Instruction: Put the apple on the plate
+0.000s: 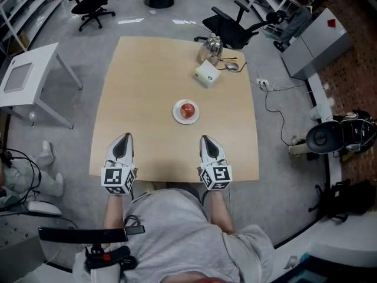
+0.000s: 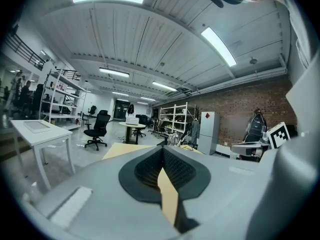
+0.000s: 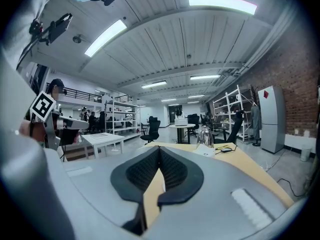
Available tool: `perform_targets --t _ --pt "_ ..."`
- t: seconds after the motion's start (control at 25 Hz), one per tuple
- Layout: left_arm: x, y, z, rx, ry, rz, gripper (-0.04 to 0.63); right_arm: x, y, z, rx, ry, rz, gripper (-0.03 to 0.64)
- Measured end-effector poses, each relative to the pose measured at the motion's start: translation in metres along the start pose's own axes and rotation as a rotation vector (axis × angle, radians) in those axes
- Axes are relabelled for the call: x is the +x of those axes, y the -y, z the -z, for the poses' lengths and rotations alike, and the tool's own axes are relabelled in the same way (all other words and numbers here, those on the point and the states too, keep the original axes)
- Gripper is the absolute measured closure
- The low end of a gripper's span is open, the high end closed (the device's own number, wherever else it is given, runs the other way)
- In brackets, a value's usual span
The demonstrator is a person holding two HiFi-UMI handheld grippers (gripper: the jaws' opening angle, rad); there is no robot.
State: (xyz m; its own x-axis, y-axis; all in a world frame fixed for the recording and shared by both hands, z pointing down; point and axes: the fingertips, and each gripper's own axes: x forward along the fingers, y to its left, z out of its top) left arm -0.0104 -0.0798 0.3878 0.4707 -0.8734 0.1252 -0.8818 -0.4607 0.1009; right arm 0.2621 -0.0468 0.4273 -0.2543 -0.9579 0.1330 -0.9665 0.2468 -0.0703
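In the head view a red apple [image 1: 188,110] sits on a small white plate [image 1: 177,117] at the middle of the tan table [image 1: 147,87]. My left gripper [image 1: 123,139] rests near the table's front edge, left of the plate, jaws together and empty. My right gripper [image 1: 208,140] rests at the front edge, right of and nearer than the plate, also shut on nothing. Both point away from me. In the left gripper view the left gripper [image 2: 162,151] has its tips touching; in the right gripper view the right gripper [image 3: 159,151] has its tips meeting too. Neither of these views shows the apple.
At the table's far right corner stand a white box [image 1: 207,73], a glass jar [image 1: 211,47] and a mouse [image 1: 232,66] with cables. A white side table [image 1: 26,78] stands left, office chairs [image 1: 232,25] behind, a person's body below the table edge.
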Motion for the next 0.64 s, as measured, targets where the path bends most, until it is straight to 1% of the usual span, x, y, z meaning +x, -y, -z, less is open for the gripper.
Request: perform_targets --t 0.64 --pt "-0.0025 0.0005 0.0039 -0.001 -0.005 0.0 0.575 0.0003 -0.0038 0.0024 0.002 -0.004 -0.01 0.611"
